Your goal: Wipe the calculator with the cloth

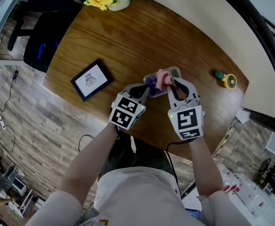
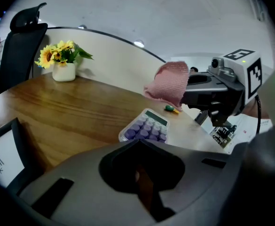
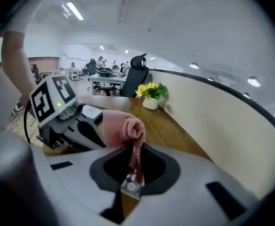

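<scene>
Right gripper clenched on the pink cloth, wad bunched out front so I've got a pad to rub with. It's over the calculator, seemingly not touching. Calculator lies flat on the wooden table. Left gripper jaws drawn together, nothing between them, tips at the calculator's near edge, probably to steady it.
</scene>
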The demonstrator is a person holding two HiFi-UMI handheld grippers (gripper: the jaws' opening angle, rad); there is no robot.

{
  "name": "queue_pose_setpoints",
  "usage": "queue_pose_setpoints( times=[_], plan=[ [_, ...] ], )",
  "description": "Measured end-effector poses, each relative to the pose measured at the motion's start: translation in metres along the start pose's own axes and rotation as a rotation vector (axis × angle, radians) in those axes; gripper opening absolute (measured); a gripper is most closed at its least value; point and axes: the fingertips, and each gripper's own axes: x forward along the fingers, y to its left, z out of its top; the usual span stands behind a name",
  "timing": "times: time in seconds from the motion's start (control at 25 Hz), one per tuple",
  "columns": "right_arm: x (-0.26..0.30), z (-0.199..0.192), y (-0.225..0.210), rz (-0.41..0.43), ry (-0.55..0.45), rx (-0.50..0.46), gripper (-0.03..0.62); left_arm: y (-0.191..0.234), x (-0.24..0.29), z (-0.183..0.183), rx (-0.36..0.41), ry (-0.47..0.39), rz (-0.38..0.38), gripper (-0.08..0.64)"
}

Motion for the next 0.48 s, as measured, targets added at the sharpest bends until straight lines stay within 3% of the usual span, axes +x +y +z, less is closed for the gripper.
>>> queue_pose_setpoints(
  times=[0.2,0.32,0.48],
  plan=[
    [0.020,-0.025,0.056,0.097,0.064,-0.075,0.040,-0.001,0.001,0.000,-0.003,-0.001,0.000,0.002],
    [0.025,-0.045,0.069,0.119,0.099,-0.009,0.038,-0.001,0.001,0.001,-0.001,-0.002,0.002,0.002],
    [0.023,-0.057,0.072,0.122,0.102,-0.079,0.037,0.000,0.001,0.000,0.000,-0.001,0.002,0.002]
  ],
)
